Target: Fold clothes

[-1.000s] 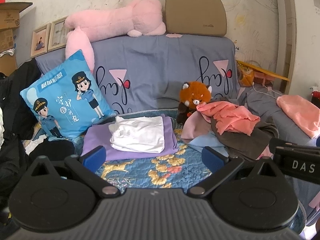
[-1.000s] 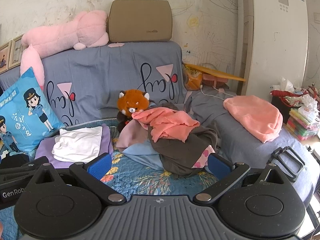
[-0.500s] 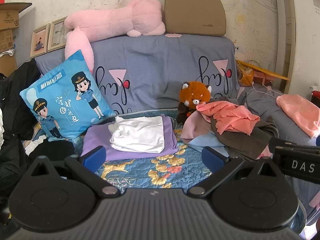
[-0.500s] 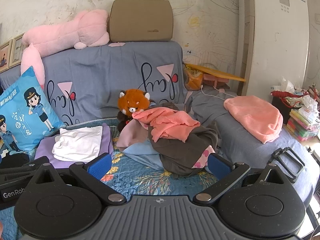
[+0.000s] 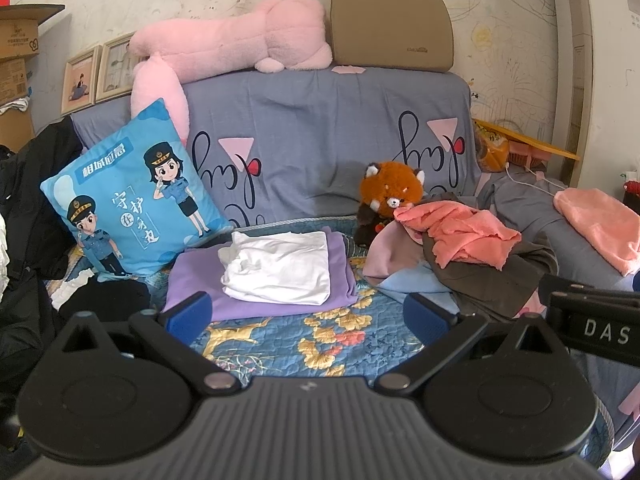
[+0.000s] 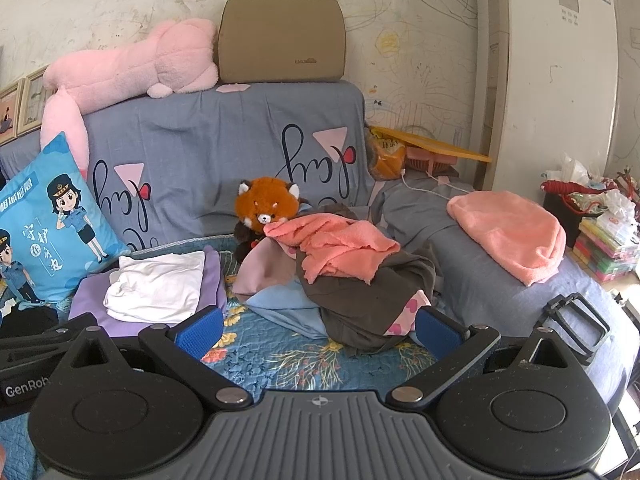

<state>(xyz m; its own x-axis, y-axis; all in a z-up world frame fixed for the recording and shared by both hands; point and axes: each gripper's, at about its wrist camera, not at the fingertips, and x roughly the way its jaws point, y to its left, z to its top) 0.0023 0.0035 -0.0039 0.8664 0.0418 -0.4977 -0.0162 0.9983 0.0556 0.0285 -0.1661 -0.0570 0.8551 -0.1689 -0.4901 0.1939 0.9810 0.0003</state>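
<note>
Ahead of both grippers lies the clothing on the sofa's blue floral quilt (image 5: 280, 340). The left gripper (image 5: 308, 314) hangs with its jaws spread wide and empty, just short of a folded white garment (image 5: 280, 266) stacked on a folded purple one (image 5: 340, 276). The right gripper (image 6: 318, 330) is likewise spread and holds nothing; the unfolded heap sits between and beyond its fingers, a coral towel (image 6: 340, 246) topping a dark brown garment (image 6: 376, 292) and a light blue piece (image 6: 284, 308).
</note>
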